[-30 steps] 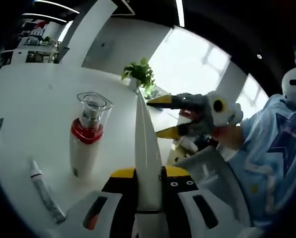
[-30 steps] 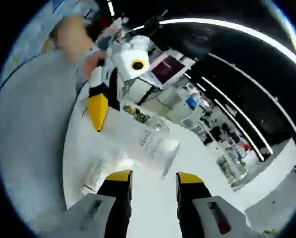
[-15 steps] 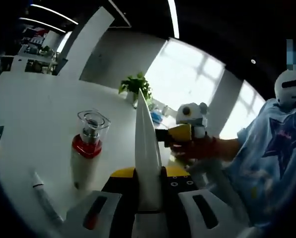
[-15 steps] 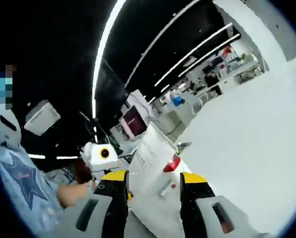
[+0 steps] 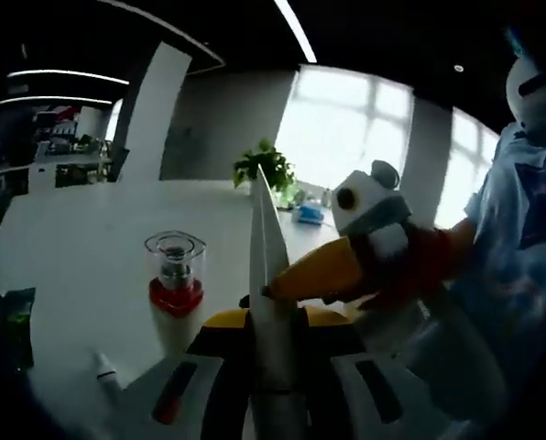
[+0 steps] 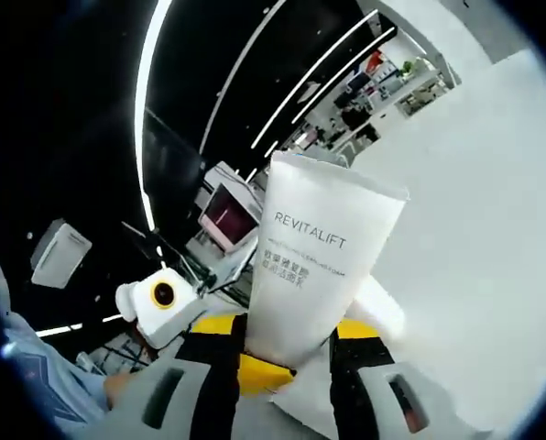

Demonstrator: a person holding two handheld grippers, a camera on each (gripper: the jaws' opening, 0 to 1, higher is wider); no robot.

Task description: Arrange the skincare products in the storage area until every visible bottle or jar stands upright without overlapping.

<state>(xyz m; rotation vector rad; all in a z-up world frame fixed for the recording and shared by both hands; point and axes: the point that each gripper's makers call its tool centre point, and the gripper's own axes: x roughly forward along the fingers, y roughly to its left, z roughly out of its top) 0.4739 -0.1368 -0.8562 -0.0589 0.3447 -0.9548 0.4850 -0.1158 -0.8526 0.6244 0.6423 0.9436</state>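
My left gripper [image 5: 275, 323] is shut on a white flat tube [image 5: 267, 247], seen edge-on and pointing up from its jaws. In the right gripper view the same tube [image 6: 321, 261] faces me, printed REVITALIFT, standing between the spread jaws of my open right gripper [image 6: 287, 335]. In the left gripper view the right gripper [image 5: 314, 270] comes in from the right, one yellow jaw tip touching the tube's side. A white bottle with a red collar and clear cap [image 5: 174, 280] stands upright on the white table [image 5: 71, 238]. A thin small tube [image 5: 104, 368] lies at the lower left.
A potted plant [image 5: 268, 165] stands at the table's far edge before bright windows. A person in a light blue shirt [image 5: 520, 238] is close on the right. A dark packet [image 5: 15, 316] lies at the table's left edge. Shelves and screens [image 6: 227, 215] stand behind.
The right gripper has closed in on the tube held by the left gripper; the tube now stands between its jaws. Both cameras have tilted and shifted.
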